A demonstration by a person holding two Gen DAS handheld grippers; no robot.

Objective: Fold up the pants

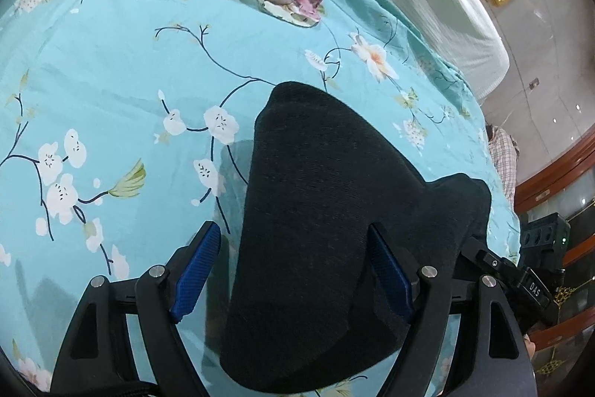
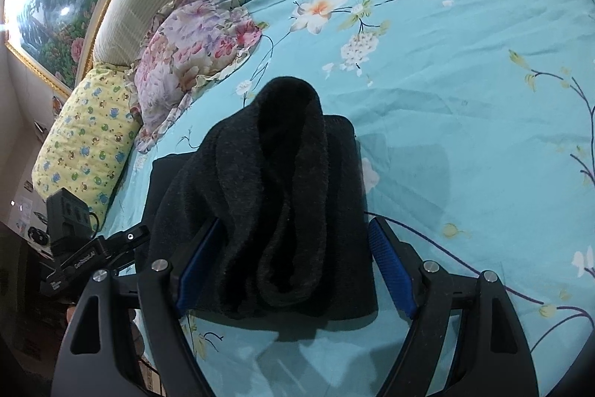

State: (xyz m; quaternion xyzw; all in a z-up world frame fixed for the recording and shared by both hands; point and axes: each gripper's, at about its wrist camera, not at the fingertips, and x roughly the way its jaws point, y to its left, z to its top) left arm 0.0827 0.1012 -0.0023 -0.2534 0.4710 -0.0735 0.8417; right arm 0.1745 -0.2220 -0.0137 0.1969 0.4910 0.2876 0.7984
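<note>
Pants [image 1: 316, 211], one dark charcoal pair of thick knit, lie bunched on the teal flowered bedsheet [image 1: 111, 62], partly folded: in the right wrist view a rumpled layer sits heaped on a flatter rectangle of the same cloth [image 2: 260, 203].

Going left to right, the left gripper [image 1: 293, 274] has its jaws spread wide with the cloth mounded between the blue pads [image 1: 197, 270]; the far-side pad touches the fabric, yet nothing is pinched. The right gripper [image 2: 297, 263] likewise stands open, straddling the heap without clamping it.

To do this step well, I judge each gripper should settle over one edge of the upper layer, close on that layer alone, and lift evenly so the fold lands square over the rectangle below, then be smoothed flat.

Counted: one pair of pants, two grippers, one floral pillow [image 2: 193, 47], one yellow patterned pillow [image 2: 89, 136], one gold-framed painting [image 2: 55, 6].
</note>
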